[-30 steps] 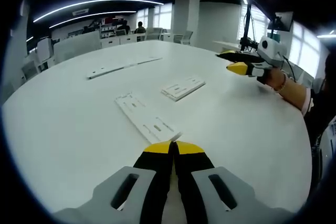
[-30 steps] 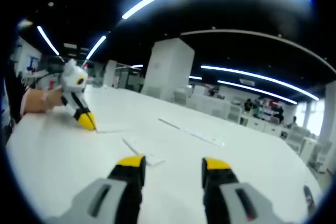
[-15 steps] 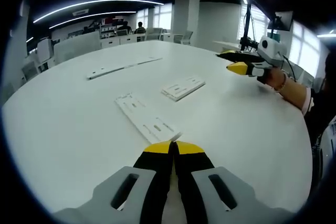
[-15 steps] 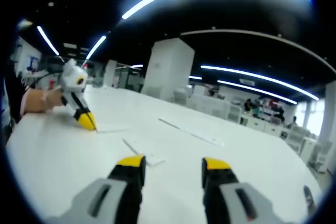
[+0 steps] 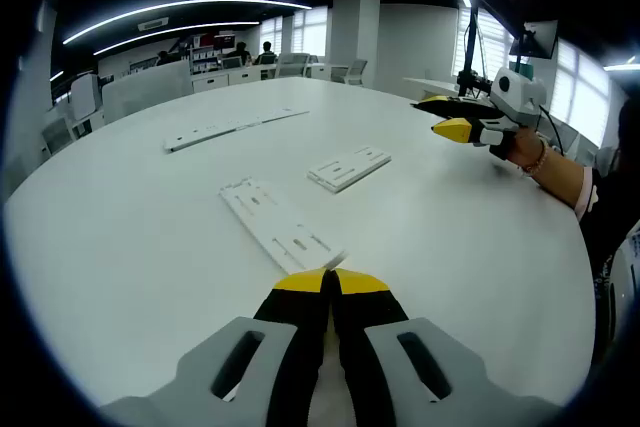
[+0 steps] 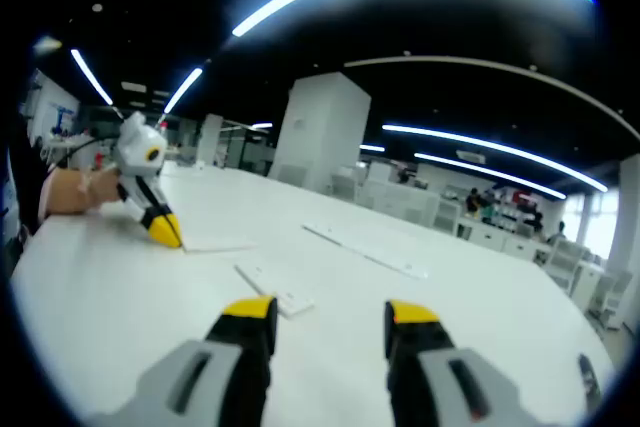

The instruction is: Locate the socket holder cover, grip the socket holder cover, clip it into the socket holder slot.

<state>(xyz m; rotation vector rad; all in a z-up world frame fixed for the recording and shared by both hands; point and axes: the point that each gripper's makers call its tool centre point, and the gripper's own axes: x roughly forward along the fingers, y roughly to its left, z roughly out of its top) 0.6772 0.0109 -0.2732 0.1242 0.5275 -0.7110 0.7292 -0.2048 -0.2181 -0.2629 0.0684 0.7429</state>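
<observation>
On the white round table (image 5: 120,247) lies a long white socket holder (image 5: 280,227), its near end just ahead of my left gripper (image 5: 328,282), whose yellow-tipped jaws are shut with nothing seen between them. A shorter white slotted cover (image 5: 348,167) lies flat beyond it, toward the right. My right gripper (image 5: 437,115) hovers above the table's far right, held by a hand (image 5: 522,147). In the right gripper view, the right gripper (image 6: 330,315) stands open and empty above the cover (image 6: 270,292). The left gripper (image 6: 165,232) touches down at the left beside the holder (image 6: 215,245).
Another long white strip (image 5: 235,127) lies at the far left of the table, also visible as the strip (image 6: 365,250). A sleeve and arm (image 5: 590,197) come in from the right. Desks, chairs and a white pillar (image 6: 320,132) stand behind the table.
</observation>
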